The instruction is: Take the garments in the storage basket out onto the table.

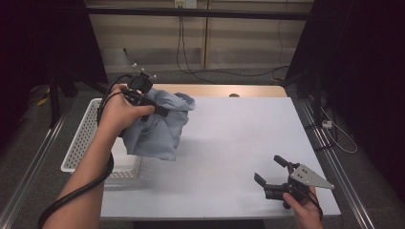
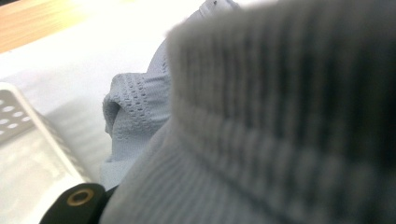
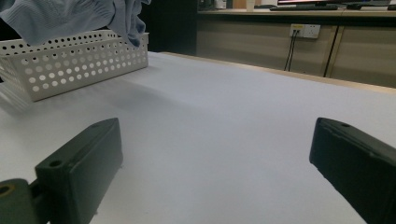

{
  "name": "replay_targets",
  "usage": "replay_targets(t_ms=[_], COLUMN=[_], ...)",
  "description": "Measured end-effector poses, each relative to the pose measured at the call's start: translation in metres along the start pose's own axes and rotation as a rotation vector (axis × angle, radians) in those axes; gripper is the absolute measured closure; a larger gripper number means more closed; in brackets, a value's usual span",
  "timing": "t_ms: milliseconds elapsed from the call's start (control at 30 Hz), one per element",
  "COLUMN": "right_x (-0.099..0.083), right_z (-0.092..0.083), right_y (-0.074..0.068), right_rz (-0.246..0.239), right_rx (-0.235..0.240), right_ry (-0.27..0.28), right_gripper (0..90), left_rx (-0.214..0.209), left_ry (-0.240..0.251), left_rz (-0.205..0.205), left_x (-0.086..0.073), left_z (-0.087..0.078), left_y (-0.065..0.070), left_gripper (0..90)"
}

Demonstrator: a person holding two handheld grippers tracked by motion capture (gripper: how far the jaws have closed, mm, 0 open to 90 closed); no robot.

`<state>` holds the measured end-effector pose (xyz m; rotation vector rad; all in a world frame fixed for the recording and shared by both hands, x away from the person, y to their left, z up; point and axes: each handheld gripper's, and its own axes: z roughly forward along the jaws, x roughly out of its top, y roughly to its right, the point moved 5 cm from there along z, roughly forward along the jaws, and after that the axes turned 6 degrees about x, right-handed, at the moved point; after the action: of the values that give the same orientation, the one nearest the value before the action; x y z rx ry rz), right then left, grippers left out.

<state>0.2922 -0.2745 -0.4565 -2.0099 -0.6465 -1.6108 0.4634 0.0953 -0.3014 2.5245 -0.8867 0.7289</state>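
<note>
Left gripper (image 1: pixel 160 110) is clamped on a light blue garment (image 1: pixel 160 129), held up in the air above the table (image 1: pixel 229 143), not resting on it. Cloth hangs bunched from the jaws, lower edge dangling over the right rim of the white basket (image 1: pixel 88 138) and the table's white surface just beside it. The person's left hand (image 1: pixel 122 112) wraps the gripper body, forearm coming in from bottom left, black cable looping under the arm.

Left gripper view: ribbed knit fabric (image 2: pixel 280 116) pressed right up against the lens, blurred; a mesh-textured fold of the same garment is behind it, plus a corner of the perforated basket (image 2: pixel 18 116) at lower left. One black jaw tip (image 2: pixel 77 205) pokes out under the cloth, the other is covered by fabric.

Right gripper (image 1: pixel 272 174) sits low at the near right corner of the table, well apart from the garment, jaws spread wide with nothing between them. Right hand (image 1: pixel 305 210) grips it from the bottom edge, grey three-cornered plate on top.

Right gripper view: both black jaws stand far apart over bare white tabletop (image 3: pixel 224 140); basket (image 3: pixel 70 60) at upper left with the blue garment (image 3: pixel 60 16) hanging above its rim.

Basket stands at the table's left edge, partly overhanging it.
</note>
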Motion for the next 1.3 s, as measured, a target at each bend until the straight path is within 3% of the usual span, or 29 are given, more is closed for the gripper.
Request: replay_targets(t_ms=[1033,1300], right_x=[0.000,0.000], right_z=[-0.001,-0.001], right_y=[0.000,0.000], right_rz=[-0.009,-0.010], right_rx=[0.002,0.002], right_ry=[-0.002,-0.002], right_gripper=[2.7,2.7], left_rx=[-0.068,-0.078], left_ry=[0.037,0.036], left_rz=[0.043,0.036], left_x=[-0.010,-0.014], left_z=[0.040,0.052], left_y=[0.025,0.030], left_gripper=[67.1,66.6])
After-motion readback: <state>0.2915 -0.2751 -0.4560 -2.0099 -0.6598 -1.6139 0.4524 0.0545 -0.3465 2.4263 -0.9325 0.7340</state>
